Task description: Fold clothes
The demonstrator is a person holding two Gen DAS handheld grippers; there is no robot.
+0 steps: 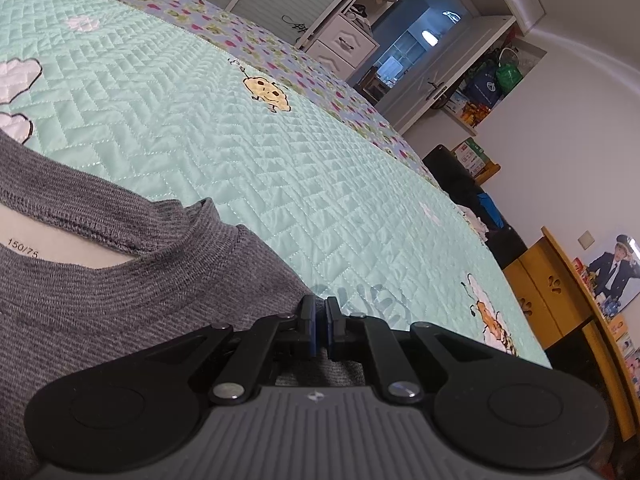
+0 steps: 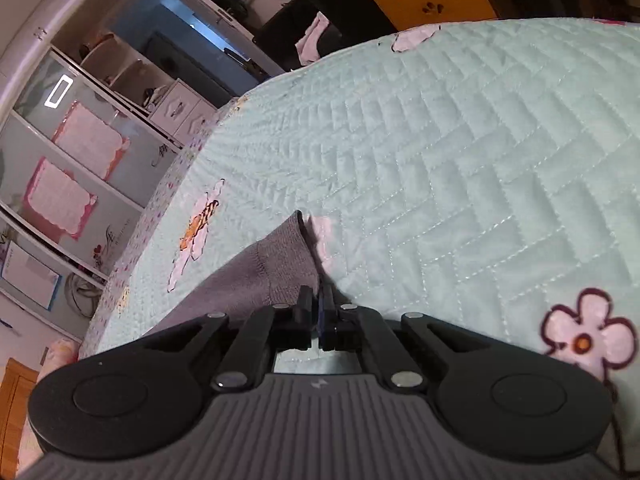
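Observation:
A grey knit sweater [image 1: 100, 292] lies on the mint quilted bedspread [image 1: 240, 152], its neckline and a white size label facing up at the left. My left gripper [image 1: 319, 308] is shut on the sweater's shoulder edge, with grey fabric pinched between the pads. In the right wrist view a grey sleeve with a ribbed cuff [image 2: 276, 264] stretches away across the bedspread [image 2: 460, 160]. My right gripper [image 2: 316, 300] is shut on the sleeve's edge near the cuff.
White wardrobes and drawers [image 1: 348, 40] stand beyond the bed's far side. An orange wooden cabinet [image 1: 560, 304] and a dark chair with clothes [image 1: 472, 196] stand off the bed's right edge. Open quilt stretches ahead of both grippers.

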